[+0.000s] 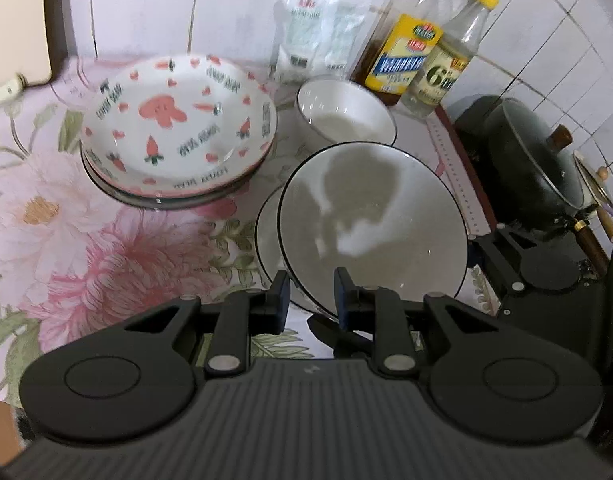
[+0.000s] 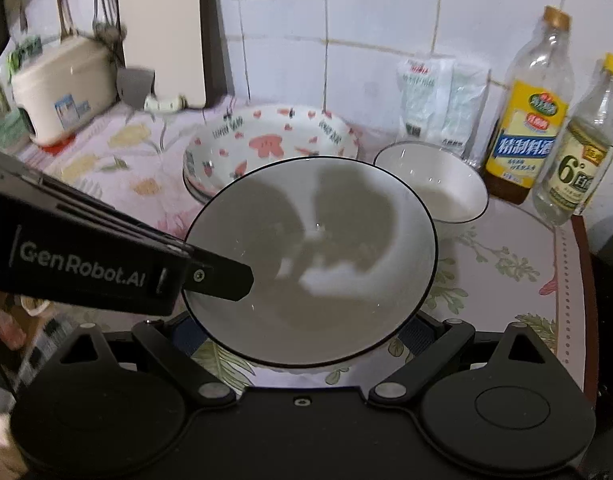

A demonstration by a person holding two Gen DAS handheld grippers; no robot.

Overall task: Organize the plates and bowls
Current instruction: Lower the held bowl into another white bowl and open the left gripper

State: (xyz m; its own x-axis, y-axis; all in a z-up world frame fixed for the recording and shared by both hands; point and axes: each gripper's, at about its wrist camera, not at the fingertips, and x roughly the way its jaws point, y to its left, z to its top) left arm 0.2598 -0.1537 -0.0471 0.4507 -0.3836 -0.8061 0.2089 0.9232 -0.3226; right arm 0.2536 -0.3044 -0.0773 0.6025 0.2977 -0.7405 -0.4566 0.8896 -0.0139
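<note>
The left gripper [image 1: 312,296] clamps the near rim of a black-rimmed white bowl [image 1: 372,220], tilted above the floral tablecloth [image 1: 106,248]. The right gripper [image 2: 304,334] sits under that bowl (jaws hidden, cannot tell). Beyond stand the carrot-print plates [image 1: 178,128] and a smaller bowl [image 1: 346,114], just beside two bottles [image 1: 402,56].

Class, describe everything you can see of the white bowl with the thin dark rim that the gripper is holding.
The held bowl is glossy white, ceramic by its look, edged with a thin dark rim. It is empty, its inside showing shadows and a bright reflection. It is tilted, its opening facing both cameras, above the floral cloth. The left gripper is shut on its rim, one finger inside. A second similar bowl sits just behind it.
</note>
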